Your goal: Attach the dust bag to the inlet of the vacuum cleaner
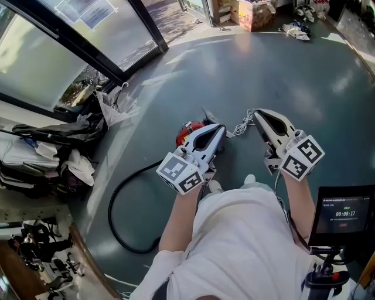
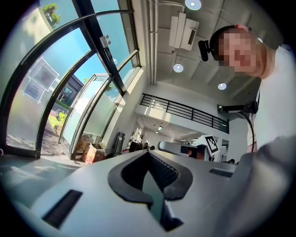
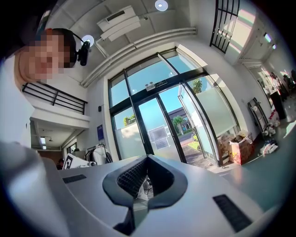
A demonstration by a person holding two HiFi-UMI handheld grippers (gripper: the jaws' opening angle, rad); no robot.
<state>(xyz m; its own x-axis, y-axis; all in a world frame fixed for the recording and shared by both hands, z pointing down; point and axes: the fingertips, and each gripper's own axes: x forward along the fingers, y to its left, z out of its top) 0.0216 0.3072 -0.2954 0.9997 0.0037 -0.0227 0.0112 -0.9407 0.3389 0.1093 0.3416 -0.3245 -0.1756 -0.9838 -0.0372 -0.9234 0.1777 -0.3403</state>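
My left gripper [image 1: 220,129] is held level above the floor, its jaws meeting at the tips with nothing between them; in the left gripper view [image 2: 149,153] they point into the hall. Beneath it a red vacuum cleaner [image 1: 186,133] lies on the floor, mostly hidden by the gripper, and a black hose [image 1: 119,205] loops from it toward me. To the right, my right gripper [image 1: 256,113] is likewise shut and empty, and in the right gripper view [image 3: 147,158] it points toward the glass doors. A thin white cord [image 1: 240,127] lies between the two tips. I see no dust bag that I can tell.
A crumpled white plastic bag [image 1: 114,105] and a pile of dark bags [image 1: 53,146] lie along the window wall at left. A screen on a stand [image 1: 344,215] is at lower right. A cardboard box [image 1: 255,14] stands far off on the grey floor [image 1: 293,76].
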